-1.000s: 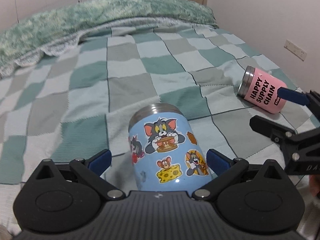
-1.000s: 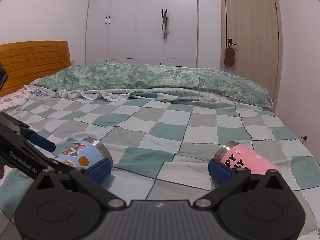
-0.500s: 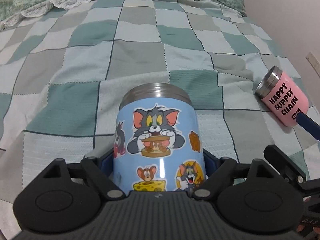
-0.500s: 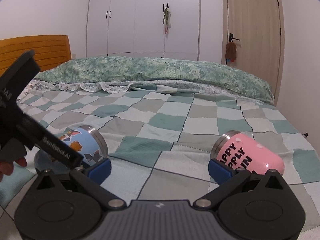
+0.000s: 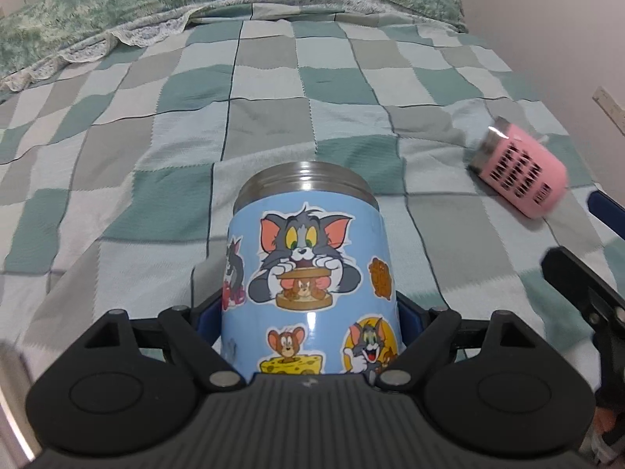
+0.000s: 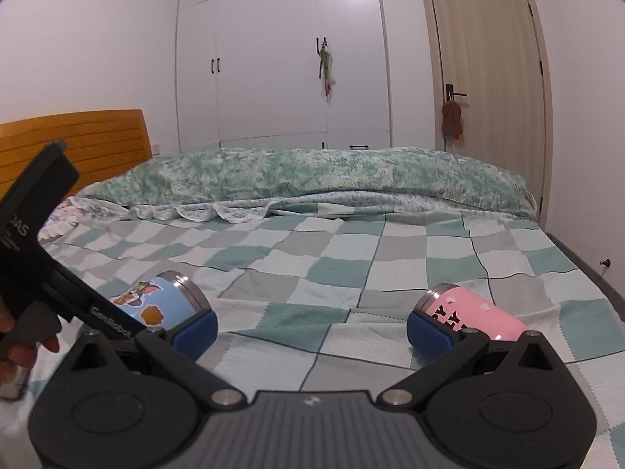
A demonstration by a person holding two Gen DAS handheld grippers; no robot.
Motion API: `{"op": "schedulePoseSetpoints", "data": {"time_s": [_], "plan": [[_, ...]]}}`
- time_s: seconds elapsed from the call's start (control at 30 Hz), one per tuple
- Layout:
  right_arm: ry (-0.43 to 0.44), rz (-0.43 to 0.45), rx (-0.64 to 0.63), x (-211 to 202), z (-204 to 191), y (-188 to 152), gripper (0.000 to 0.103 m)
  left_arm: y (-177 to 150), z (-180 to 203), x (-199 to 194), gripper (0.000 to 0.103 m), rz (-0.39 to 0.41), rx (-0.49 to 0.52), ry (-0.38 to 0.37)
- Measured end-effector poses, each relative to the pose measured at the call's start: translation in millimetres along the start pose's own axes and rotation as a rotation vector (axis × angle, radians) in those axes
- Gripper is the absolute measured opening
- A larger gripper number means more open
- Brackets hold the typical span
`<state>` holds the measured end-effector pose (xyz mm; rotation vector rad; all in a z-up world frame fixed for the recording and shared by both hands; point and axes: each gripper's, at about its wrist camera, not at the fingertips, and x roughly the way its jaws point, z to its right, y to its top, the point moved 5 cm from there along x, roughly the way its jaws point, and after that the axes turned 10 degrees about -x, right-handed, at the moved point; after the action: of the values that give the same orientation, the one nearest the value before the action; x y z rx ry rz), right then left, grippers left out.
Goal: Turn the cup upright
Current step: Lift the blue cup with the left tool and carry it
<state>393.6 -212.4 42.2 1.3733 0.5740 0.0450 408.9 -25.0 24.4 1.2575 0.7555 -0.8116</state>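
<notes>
left tool (image 5: 308,318) clamping blue cup (image 5: 308,269), right tool (image 6: 312,326) wide

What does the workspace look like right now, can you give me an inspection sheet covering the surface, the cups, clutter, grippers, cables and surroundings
Surface: bed with a green, grey and white checked blanket, soft and slightly wrinkled.
Job's things: blue cartoon cup tilted off the blanket, steel rim pointing away; pink cup lying on its side, rim toward the bed's middle.
Clutter: nothing seen on the blanket besides the cups.
Grippers: left gripper shut on the blue cartoon cup's lower body; right gripper open, holding nothing, near the pink cup.
Cables: nothing seen.
Surroundings: folded green duvet at the far edge, wooden headboard, white wardrobe, closed door.
</notes>
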Motion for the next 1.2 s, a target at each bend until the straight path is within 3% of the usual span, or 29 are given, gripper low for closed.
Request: {"op": "schedulePoseSetpoints", "data": {"time_s": [0.33,0.7,0.8,1.03,1.13,1.2], "plan": [[0.044,0.004,-0.021,-73,-28,-4,0.103,-83,4,-71,0.086,0.001,-0.017,-0.019],[0.096,-0.061,-0.037,-116,-52,-42,0.103,-168,-3,-61,0.086,-0.040,-0.159,0.000],[0.096,-0.078,-0.020,-124,-52,-54,0.103,-178,-1,-52,0.086,-0.011,-0.159,0.033],[0.077,-0.105,-0.002,-135,-49,-70,0.103,-180,4,-52,0.086,0.015,-0.132,0.024],[0.072,-0.101,0.000,-141,-50,-69,0.103,-181,6,-59,0.102,0.017,-0.107,0.009],[0.069,-0.094,-0.006,-147,-52,-65,0.103,-180,5,-72,0.103,0.057,-0.096,-0.008]]}}
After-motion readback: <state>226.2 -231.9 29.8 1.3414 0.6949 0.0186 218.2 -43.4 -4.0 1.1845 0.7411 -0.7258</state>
